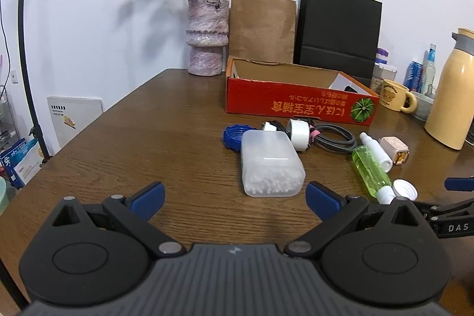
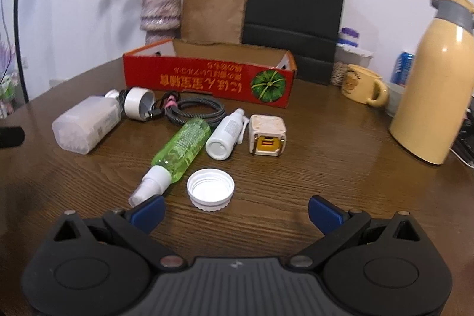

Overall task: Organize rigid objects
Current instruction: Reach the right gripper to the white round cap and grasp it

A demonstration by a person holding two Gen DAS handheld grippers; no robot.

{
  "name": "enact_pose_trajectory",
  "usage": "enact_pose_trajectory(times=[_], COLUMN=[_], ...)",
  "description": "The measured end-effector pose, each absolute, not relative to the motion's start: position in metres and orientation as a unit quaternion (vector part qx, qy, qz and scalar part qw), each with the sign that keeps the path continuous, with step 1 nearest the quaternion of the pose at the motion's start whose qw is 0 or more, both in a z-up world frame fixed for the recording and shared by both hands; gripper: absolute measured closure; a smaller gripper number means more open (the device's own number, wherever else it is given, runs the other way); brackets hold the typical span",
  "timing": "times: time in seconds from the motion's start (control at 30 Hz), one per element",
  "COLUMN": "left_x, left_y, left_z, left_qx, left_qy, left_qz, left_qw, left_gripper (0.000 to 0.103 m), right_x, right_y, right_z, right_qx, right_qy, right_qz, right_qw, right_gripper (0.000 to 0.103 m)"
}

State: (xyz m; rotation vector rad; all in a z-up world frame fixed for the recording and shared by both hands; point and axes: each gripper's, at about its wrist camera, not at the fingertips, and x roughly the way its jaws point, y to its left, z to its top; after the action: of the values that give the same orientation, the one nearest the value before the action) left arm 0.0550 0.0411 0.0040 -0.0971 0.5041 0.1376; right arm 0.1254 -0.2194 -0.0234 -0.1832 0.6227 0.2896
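left wrist view: the left gripper [image 1: 234, 199] hangs low over the near part of the table [image 1: 142, 144], its blue fingers spread wide with nothing between them. just ahead lies a frosted box [image 1: 271, 163] of white beads, on its side. behind the frosted box, toward the far edge, sit a blue cap [image 1: 234, 135], a white roll [image 1: 299, 134] and a coiled cable [image 1: 334, 136]. right of these lie a green bottle [image 1: 370, 169], a white bottle [image 1: 376, 150] beside it, a plug [image 1: 395, 150] and a white cap [image 1: 404, 188]. a red tray [image 1: 296, 105] stands open near the far edge, with a vase [image 1: 207, 37] at its left. the right gripper's tip shows at the right border.

right wrist view: the right gripper [image 2: 235, 215] is also spread wide and empty, above the table's near edge. the white cap [image 2: 211, 189] lies open side up just ahead of it, close to the green bottle [image 2: 182, 145], whose nozzle points at the left finger. the white bottle [image 2: 226, 134] and plug [image 2: 268, 135] lie beyond, the red tray [image 2: 207, 79] farther back. a mug [image 2: 363, 88] and flask [image 2: 432, 88] stand toward the right edge.
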Motion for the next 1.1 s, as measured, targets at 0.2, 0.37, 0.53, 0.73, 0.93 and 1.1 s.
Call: enact_pose_trajectory(times=[0.2, 0.37, 0.53, 0.73, 0.93, 1.1], left_x=[0.057, 0.06, 0.065, 0.072, 0.081, 0.091], left_y=[0.047, 0.049, 0.048, 0.046, 0.044, 0.038], left_z=[0.005, 0.005, 0.001, -0.002, -0.004, -0.003], left_qx=[-0.056, -0.059, -0.062, -0.061, -0.059, -0.042], left_qy=[0.248, 0.252, 0.262, 0.269, 0.278, 0.279], left_qz=[0.084, 0.092, 0.094, 0.093, 0.088, 0.084], left_qw=[0.964, 0.962, 0.958, 0.957, 0.955, 0.956], left_gripper=[0.0, 0.0, 0.0, 0.0, 0.0, 0.0], right_x=[0.15, 0.163, 0.16, 0.16, 0.157, 0.155], right_y=[-0.215, -0.212, -0.212, -0.217, -0.24, -0.255], right_z=[-0.032, -0.035, -0.036, -0.035, -0.026, -0.023], right_qx=[-0.088, -0.077, -0.069, -0.055, -0.007, 0.017], right_qy=[0.318, 0.326, 0.317, 0.307, 0.262, 0.242], right_qz=[0.173, 0.203, 0.222, 0.215, 0.173, 0.143], right_qw=[0.928, 0.92, 0.919, 0.926, 0.949, 0.96], right_gripper=[0.013, 0.033, 0.063, 0.064, 0.064, 0.064])
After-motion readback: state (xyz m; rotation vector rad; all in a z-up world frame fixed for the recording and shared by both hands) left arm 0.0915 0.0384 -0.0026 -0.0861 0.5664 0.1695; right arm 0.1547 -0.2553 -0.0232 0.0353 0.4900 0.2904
